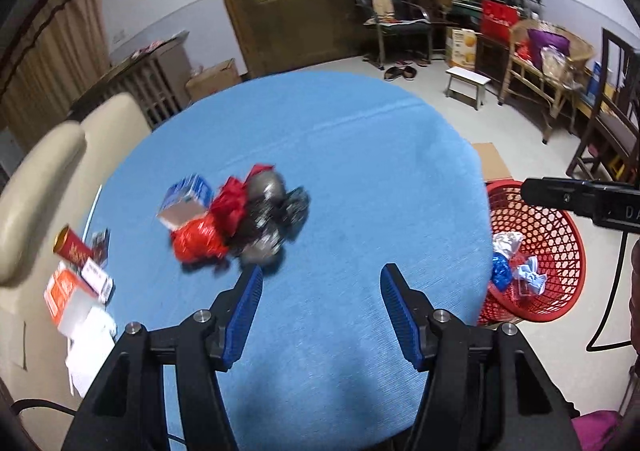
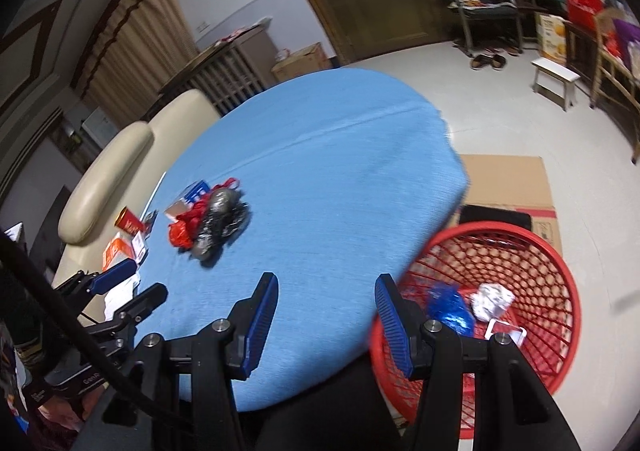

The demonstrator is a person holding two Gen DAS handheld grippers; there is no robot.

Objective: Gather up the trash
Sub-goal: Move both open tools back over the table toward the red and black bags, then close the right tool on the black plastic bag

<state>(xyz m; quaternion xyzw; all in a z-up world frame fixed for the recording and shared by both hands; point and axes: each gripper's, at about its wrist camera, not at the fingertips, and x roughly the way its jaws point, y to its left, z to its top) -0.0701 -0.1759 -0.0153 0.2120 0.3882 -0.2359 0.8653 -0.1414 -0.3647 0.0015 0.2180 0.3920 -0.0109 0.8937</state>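
Across the blue worktop [image 1: 340, 155] we see a blurred trash heap [image 1: 236, 219] of red and silvery wrappers lying left of centre. Beside the worktop's right edge stands our red basket [image 2: 552, 251], holding crumpled wrappers [image 2: 450, 307]. Our left tongs [image 1: 320, 315] and right tongs [image 2: 326, 325] stand apart, empty.

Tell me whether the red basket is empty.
Not empty. The red basket holds a blue foil wrapper, a white crumpled wad and a small clear packet.
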